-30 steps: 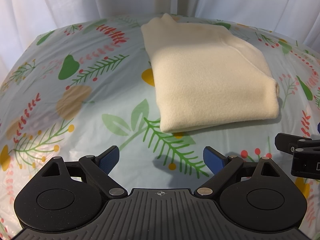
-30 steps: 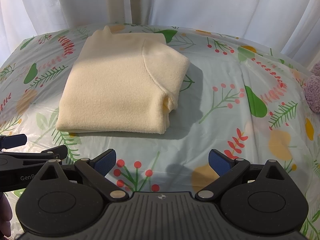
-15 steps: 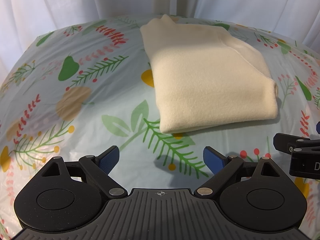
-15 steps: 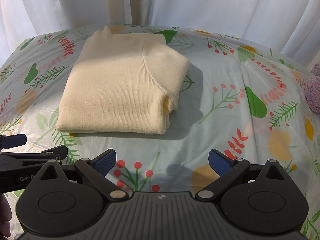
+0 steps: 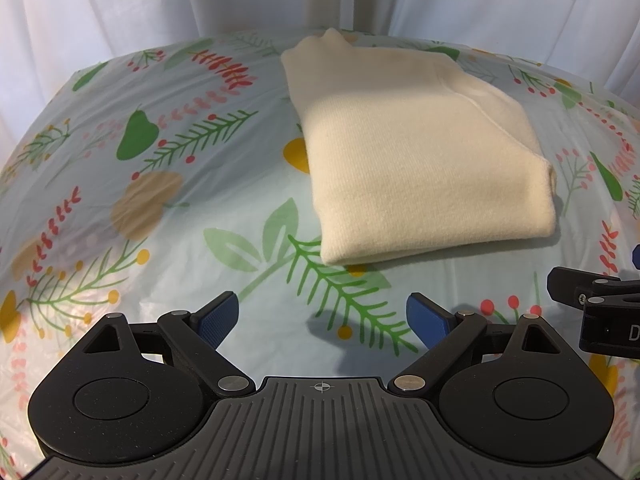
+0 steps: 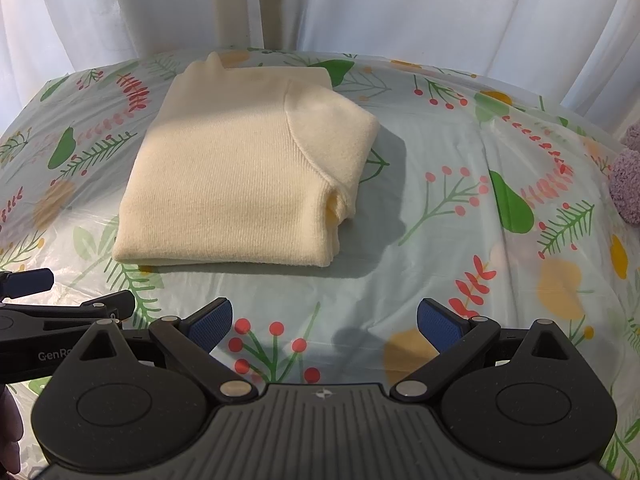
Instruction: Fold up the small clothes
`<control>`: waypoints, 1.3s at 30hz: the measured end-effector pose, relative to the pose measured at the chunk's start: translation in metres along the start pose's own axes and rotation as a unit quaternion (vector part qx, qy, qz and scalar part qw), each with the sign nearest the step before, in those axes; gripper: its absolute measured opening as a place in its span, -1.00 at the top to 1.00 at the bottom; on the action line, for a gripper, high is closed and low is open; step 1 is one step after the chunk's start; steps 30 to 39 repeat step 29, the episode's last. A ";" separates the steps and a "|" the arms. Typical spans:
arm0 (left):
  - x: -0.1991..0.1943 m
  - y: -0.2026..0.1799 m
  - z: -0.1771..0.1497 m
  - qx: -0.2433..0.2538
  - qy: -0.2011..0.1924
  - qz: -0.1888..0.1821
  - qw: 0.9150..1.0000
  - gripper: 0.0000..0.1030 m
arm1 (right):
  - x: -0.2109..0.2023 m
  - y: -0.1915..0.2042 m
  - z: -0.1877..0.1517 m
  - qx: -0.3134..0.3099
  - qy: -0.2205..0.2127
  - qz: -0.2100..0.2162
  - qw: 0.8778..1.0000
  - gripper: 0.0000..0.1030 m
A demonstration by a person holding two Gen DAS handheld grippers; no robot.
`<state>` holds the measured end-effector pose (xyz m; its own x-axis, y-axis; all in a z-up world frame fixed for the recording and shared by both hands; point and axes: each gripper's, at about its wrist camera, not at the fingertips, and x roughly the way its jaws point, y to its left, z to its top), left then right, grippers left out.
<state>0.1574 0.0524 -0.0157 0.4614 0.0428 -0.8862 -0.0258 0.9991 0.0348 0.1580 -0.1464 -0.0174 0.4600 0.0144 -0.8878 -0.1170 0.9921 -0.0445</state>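
The cream sweater (image 6: 244, 184) lay on the floral tablecloth (image 6: 440, 240) that covered the surface, already folded into a compact, thick rectangle with its rounded folded edge toward the cameras and a sleeve seam curving across its top layer. Judged from that, the folding of this garment looked finished; no loose sleeve or hem trailed out, though a small pucker showed at its near right corner. The left claw (image 5: 322, 318) hovered near the sweater's front edge, apart from it, with its blue pads spread wide and nothing between them. The right claw (image 6: 324, 322) sat likewise spread and empty, just beside the left one and short of the garment. What remained, if anything, seemed to be another item: a fuzzy purple-grey thing (image 6: 626, 176) showed at the far right edge of the surface, too cropped to identify. No basket, bin or other container was visible in either view, so where folded pieces went could not be told.
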 end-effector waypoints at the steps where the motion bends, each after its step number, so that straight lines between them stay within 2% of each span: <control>1: 0.000 0.000 0.000 -0.001 0.000 -0.001 1.000 -0.84 | 0.000 0.000 0.000 -0.001 0.000 0.001 1.000 -0.92; 20: 0.000 0.003 -0.001 -0.018 0.002 -0.020 1.000 -0.84 | 0.001 0.001 -0.001 0.002 0.001 0.005 1.000 -0.92; 27: 0.001 -0.001 -0.003 -0.001 0.001 -0.006 1.000 -0.83 | 0.002 0.000 0.000 0.004 0.002 0.005 1.000 -0.92; 39: 0.001 -0.001 -0.003 0.000 0.005 -0.006 1.000 -0.84 | 0.002 0.000 0.000 0.004 0.002 0.005 1.000 -0.92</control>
